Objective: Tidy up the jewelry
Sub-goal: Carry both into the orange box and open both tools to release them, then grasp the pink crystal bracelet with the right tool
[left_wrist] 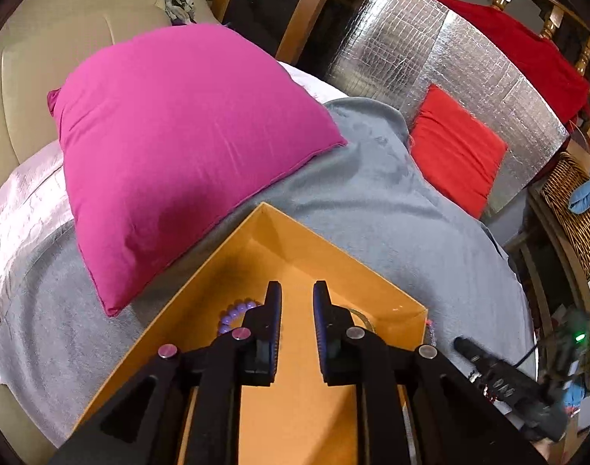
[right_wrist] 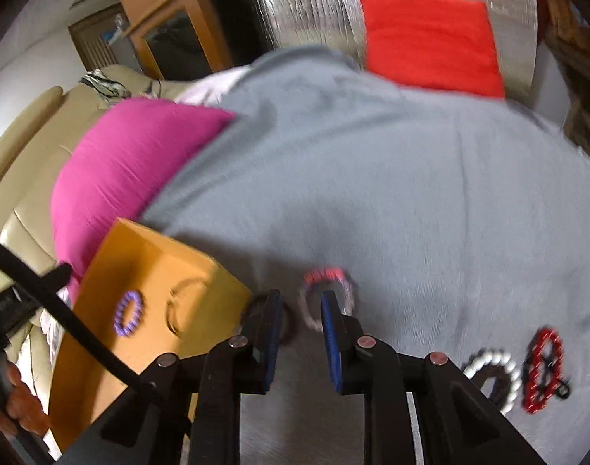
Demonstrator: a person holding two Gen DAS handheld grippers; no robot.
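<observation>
Over the open orange cardboard box [left_wrist: 388,298] on the grey blanket [left_wrist: 372,201], holding a purple beaded bracelet [left_wrist: 233,312], we kept our left gripper [left_wrist: 297,296] fingers parted, empty, and our right gripper [right_wrist: 301,304] likewise released beside a pink-and-white beaded bracelet [right_wrist: 326,277].

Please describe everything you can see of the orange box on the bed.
The orange box is an open, lidless tray with low walls, apparently of cardboard, orange inside and out. It lies flat on the grey blanket, one corner close to the pink pillow. Inside lie a purple bead bracelet and a thin metal bangle, apart from each other. The left claw hovers above its floor with nothing between the pads.
</observation>
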